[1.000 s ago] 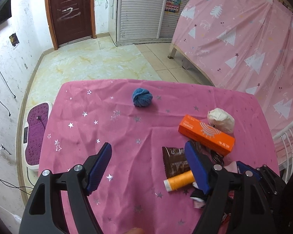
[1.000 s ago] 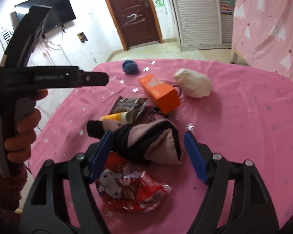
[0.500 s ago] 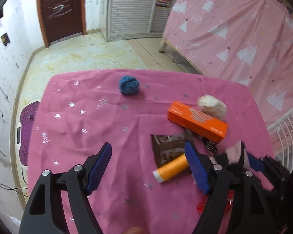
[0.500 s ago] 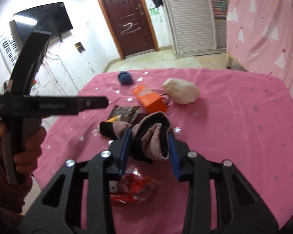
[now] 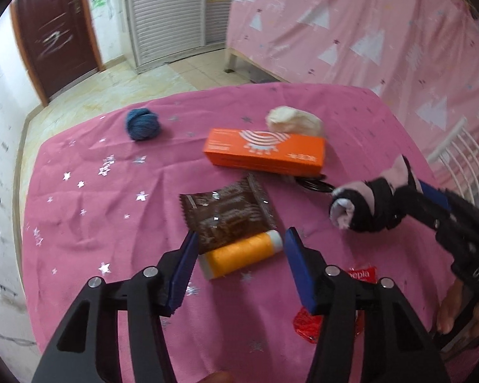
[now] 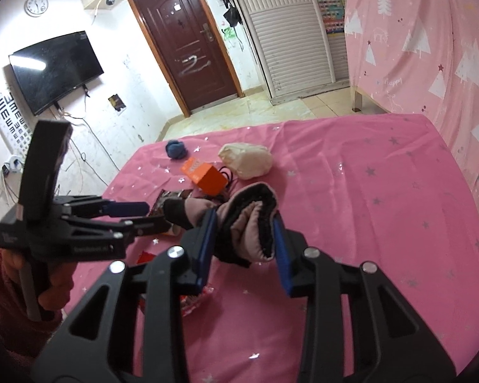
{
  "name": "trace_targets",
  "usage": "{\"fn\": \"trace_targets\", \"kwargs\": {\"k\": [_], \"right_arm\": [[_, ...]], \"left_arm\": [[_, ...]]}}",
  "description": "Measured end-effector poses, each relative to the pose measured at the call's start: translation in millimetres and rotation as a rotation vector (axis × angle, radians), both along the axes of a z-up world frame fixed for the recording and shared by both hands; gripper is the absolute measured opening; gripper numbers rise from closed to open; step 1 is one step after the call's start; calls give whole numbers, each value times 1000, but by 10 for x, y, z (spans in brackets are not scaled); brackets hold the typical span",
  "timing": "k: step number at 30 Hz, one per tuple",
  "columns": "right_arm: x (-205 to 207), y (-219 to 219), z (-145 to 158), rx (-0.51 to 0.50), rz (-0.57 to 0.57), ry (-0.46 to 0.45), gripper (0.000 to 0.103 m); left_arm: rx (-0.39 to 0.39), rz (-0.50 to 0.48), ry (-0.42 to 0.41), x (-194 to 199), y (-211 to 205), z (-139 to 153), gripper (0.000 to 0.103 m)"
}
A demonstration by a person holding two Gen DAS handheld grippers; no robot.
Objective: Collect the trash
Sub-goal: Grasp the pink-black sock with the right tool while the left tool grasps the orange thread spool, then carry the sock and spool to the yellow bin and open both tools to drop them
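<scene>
On the pink starred tablecloth [image 5: 95, 210] lies an orange thread spool [image 5: 239, 255], partly over a brown snack wrapper [image 5: 226, 210]. My left gripper [image 5: 242, 233] hangs over the spool with its jaws closing. The spool is between the blue pads, which stand just off its ends. My right gripper [image 6: 243, 220] is shut on a pink-and-black glove [image 6: 249, 223] and holds it above the cloth. The left wrist view shows the glove [image 5: 361, 210] at the right. A red wrapper [image 5: 306, 325] lies under the left gripper's right finger.
An orange box [image 5: 265, 153], a cream bundle [image 5: 293, 121], a blue yarn ball [image 5: 142, 124] and a black loop [image 5: 313, 185] lie farther back. A white rack [image 5: 463, 159] stands past the table's right edge. A pink curtain [image 6: 431, 48] hangs behind.
My left gripper moved right and down over the spool and its jaws narrowed. My right gripper closed on the glove and lifted it off the red wrapper.
</scene>
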State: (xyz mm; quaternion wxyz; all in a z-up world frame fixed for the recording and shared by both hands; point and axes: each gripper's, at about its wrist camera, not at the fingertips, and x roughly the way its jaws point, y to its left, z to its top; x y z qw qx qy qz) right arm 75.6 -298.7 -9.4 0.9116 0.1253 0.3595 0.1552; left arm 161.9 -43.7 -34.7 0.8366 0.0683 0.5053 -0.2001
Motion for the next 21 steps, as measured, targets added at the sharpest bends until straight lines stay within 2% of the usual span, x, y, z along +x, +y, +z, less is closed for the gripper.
{"fn": "trace_targets", "kwargs": {"k": [3, 7, 8, 9, 10, 12, 14, 21], "right_arm": [[-14, -12, -18, 1, -4, -1, 32], [-58, -56, -32, 8, -11, 0, 32], [-63, -59, -35, 8, -11, -1, 32], [-63, -61, -35, 8, -10, -1, 32], [-70, -71, -38, 10, -10, -2, 32], [-81, -73, -32, 12, -9, -4, 32], [-92, -88, -24, 13, -11, -8, 32], [-132, -201, 4, 31, -35, -22, 32]], "left_arm": [[22, -38, 6, -11, -80, -64, 50], [57, -29, -21, -13, -128, -102, 50], [68, -24, -32, -24, -142, -103, 46], [81, -19, -44, -35, -154, -103, 34], [91, -18, -54, -56, -162, -96, 32], [91, -27, -61, -91, -172, -82, 16], [104, -36, -73, -130, -204, -70, 10], [115, -70, -98, -261, -279, -19, 9]]}}
